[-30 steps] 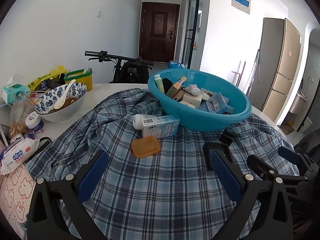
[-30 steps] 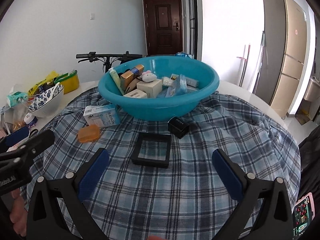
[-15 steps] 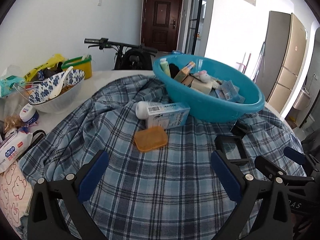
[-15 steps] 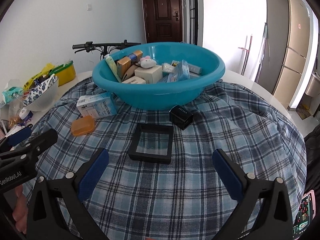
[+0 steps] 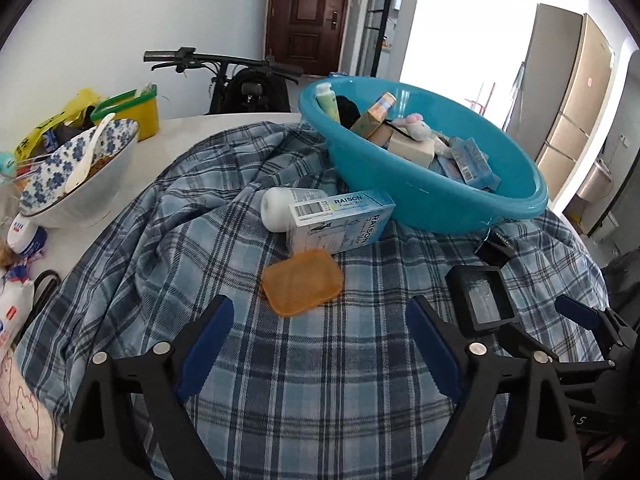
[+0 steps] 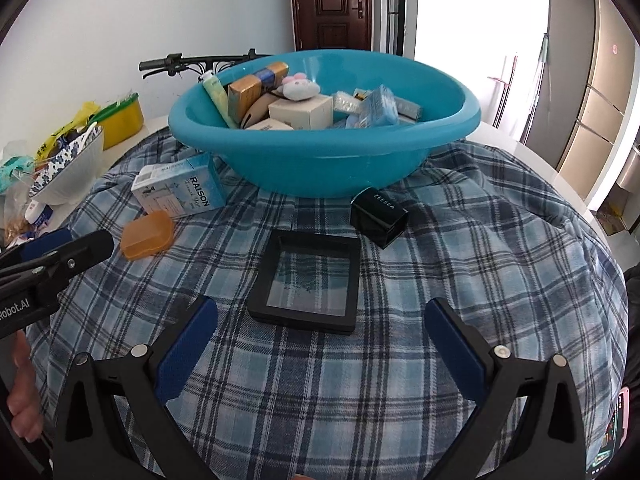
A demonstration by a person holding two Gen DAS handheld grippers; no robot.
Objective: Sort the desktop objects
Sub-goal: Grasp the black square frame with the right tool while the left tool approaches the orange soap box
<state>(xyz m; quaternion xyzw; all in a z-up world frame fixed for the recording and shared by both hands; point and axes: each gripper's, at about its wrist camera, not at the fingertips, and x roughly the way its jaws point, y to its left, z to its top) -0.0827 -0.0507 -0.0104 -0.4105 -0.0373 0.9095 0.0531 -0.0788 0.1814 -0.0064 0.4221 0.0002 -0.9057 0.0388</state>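
a: nearest the lens, the left gripper [image 5: 320, 344] hangs over plaid cloth [image 5: 320, 380], its jaws closing with nothing between them; the orange soap case [image 5: 302, 287] lies just beyond the tips.

b: and the right gripper [image 6: 320, 344]?

a: spread wide and empty, aimed at the flat black frame box [image 6: 306, 282], which lies on the cloth just ahead of its fingertips.

b: what could go wrong?

a: my guess: the soap case is low and smooth, so pads closing too high may skate over it or drag the loose cloth into a fold. the frame box is thin too; a grab could pinch fabric with it.

b: farther out?

a: the raison carton [image 5: 340, 220] lies beside a white bottle [image 5: 280, 212], touching it, with the soap case just in front. a nudge there might roll the bottle. the small black box [image 6: 378, 216] sits near the foot of the blue basin [image 6: 320, 172].

b: the basin itself?

a: already piled with boxes and a plush toy [image 6: 300, 86]. anything dropped carelessly on that heap could slide or bounce out, and tugged cloth might shift the basin.
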